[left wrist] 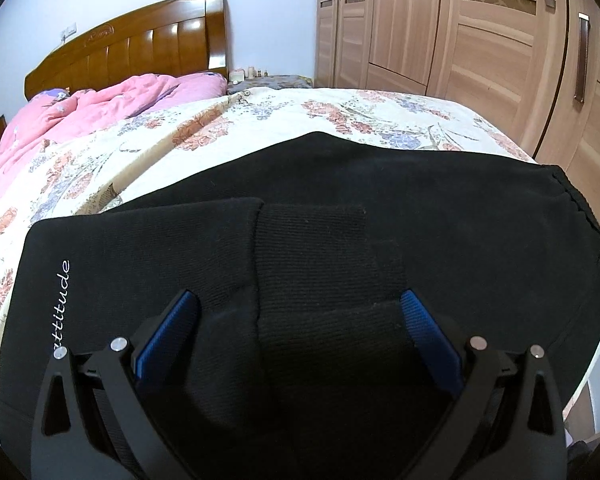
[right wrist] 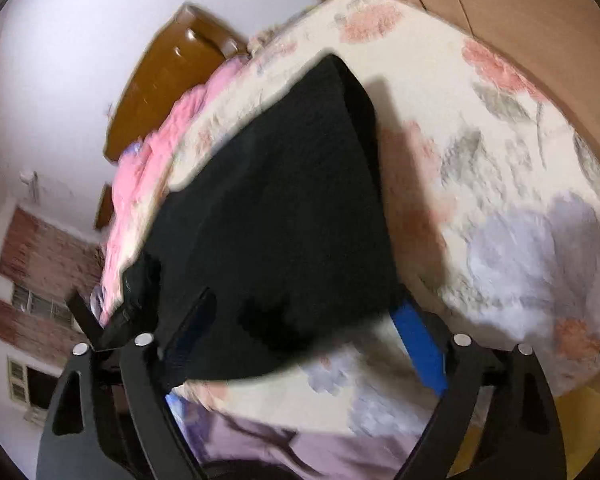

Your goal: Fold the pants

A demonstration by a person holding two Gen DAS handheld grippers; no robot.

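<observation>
Black pants point(left wrist: 380, 208) lie folded on the floral bedspread point(left wrist: 260, 120), with white "attitude" lettering point(left wrist: 62, 308) on the left leg and a ribbed cuff point(left wrist: 324, 264) on top. My left gripper point(left wrist: 298, 300) is open, its blue pads on either side of the cuff, low over the cloth. In the blurred right wrist view the pants point(right wrist: 280, 200) lie across the bed. My right gripper point(right wrist: 306, 304) is open at the pants' near edge, with its left finger point(right wrist: 196, 320) over the black cloth and its right blue pad point(right wrist: 418, 340) beside it.
A pink quilt point(left wrist: 80, 120) is bunched by the wooden headboard point(left wrist: 140, 48) at the far left. A wardrobe point(left wrist: 480, 32) stands past the bed's far right edge. A nightstand with small bottles point(left wrist: 256, 74) sits between them. A window point(right wrist: 32, 304) shows at the left.
</observation>
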